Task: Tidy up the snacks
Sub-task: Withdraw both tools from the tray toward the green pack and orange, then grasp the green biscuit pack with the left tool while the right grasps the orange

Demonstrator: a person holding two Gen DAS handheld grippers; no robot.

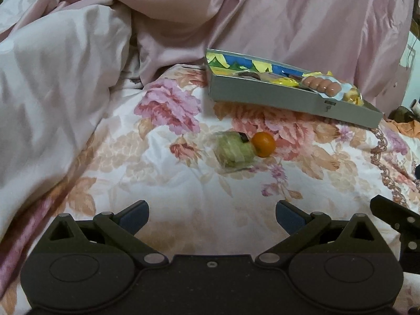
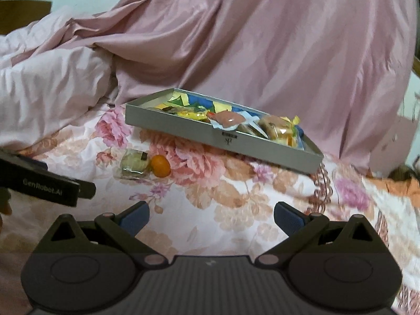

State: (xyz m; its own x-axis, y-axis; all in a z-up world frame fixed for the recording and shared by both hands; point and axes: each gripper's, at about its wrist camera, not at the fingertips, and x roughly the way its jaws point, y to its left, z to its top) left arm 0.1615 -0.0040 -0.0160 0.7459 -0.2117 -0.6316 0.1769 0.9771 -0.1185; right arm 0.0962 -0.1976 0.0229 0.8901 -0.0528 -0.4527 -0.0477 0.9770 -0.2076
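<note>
A shallow grey box (image 1: 275,97) (image 2: 183,128) lies on the flowered bedspread and holds several wrapped snacks, among them a pack of sausages (image 1: 321,85) (image 2: 227,118) and a wrapped bun (image 2: 279,128). In front of the box lie a small orange (image 1: 263,144) (image 2: 160,166) and a green wrapped cake (image 1: 233,149) (image 2: 132,166), touching each other. My left gripper (image 1: 212,216) is open and empty, well short of the two loose snacks. My right gripper (image 2: 211,218) is also open and empty, to the right of them.
A crumpled pink duvet (image 1: 78,78) (image 2: 262,39) rises behind and to the left of the box. The left gripper's body (image 2: 47,181) shows at the left of the right wrist view. Part of the right gripper (image 1: 393,215) shows at the left wrist view's right edge.
</note>
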